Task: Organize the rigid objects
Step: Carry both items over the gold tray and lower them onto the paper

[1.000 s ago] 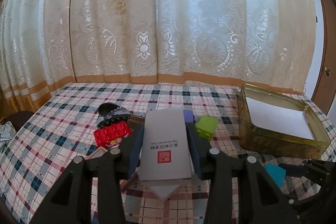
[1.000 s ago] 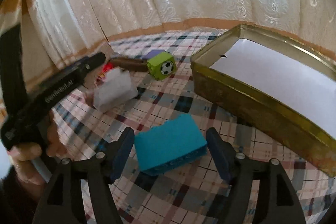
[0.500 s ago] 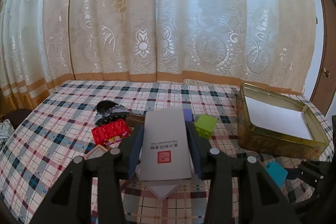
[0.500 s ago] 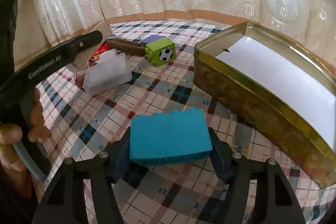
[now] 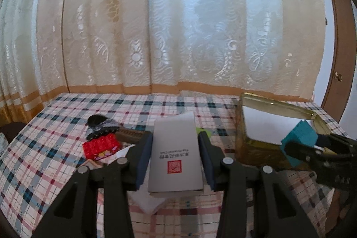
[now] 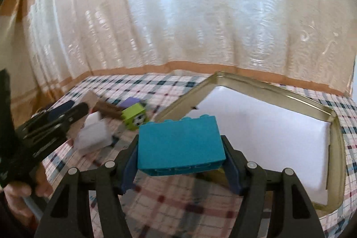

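You held the teal block (image 6: 179, 145) pinched in the right gripper (image 6: 180, 162) over the gold tin (image 6: 334, 142) for release, while the left gripper (image 5: 175, 160) fingers clamped the grey box (image 5: 175, 155) clear of the table (image 5: 33, 160).

Teal studded brick (image 6: 179, 144) clamped level, above gold tin (image 6: 334, 126) rim; grey box (image 5: 175, 153) clamped, off tablecloth.

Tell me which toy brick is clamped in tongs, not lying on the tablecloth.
The teal brick, held in the right tongs by the gold tin. The green brick and red brick lie loose.
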A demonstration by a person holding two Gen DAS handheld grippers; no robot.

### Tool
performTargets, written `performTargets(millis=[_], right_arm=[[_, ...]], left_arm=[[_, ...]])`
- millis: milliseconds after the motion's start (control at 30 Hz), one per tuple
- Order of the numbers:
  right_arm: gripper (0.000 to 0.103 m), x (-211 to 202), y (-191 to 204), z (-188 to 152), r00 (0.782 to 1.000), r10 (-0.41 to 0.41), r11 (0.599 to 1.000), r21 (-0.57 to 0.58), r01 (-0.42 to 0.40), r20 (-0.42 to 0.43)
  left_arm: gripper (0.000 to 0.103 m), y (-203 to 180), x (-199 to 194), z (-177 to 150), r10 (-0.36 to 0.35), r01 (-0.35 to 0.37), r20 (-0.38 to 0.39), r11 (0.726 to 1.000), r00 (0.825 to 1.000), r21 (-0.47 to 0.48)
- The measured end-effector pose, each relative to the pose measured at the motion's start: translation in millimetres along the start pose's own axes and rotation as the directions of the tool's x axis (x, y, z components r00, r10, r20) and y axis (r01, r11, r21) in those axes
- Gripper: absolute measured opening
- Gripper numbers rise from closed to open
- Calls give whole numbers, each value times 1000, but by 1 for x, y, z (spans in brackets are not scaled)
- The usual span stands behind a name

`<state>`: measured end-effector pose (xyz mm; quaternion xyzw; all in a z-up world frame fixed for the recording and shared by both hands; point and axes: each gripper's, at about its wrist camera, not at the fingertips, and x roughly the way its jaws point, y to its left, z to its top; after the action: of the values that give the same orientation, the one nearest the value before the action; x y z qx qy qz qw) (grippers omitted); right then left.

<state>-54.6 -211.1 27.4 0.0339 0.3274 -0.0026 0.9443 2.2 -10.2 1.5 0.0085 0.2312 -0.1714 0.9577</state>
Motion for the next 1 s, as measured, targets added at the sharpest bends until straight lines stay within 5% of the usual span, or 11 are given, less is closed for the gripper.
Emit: performTargets(millis=[1000], right_arm=[[68,-22,-108,3,966,-256,962,111,251,36]], left_arm=[[42,-117,10,10,-167,165,21,984,986,73]])
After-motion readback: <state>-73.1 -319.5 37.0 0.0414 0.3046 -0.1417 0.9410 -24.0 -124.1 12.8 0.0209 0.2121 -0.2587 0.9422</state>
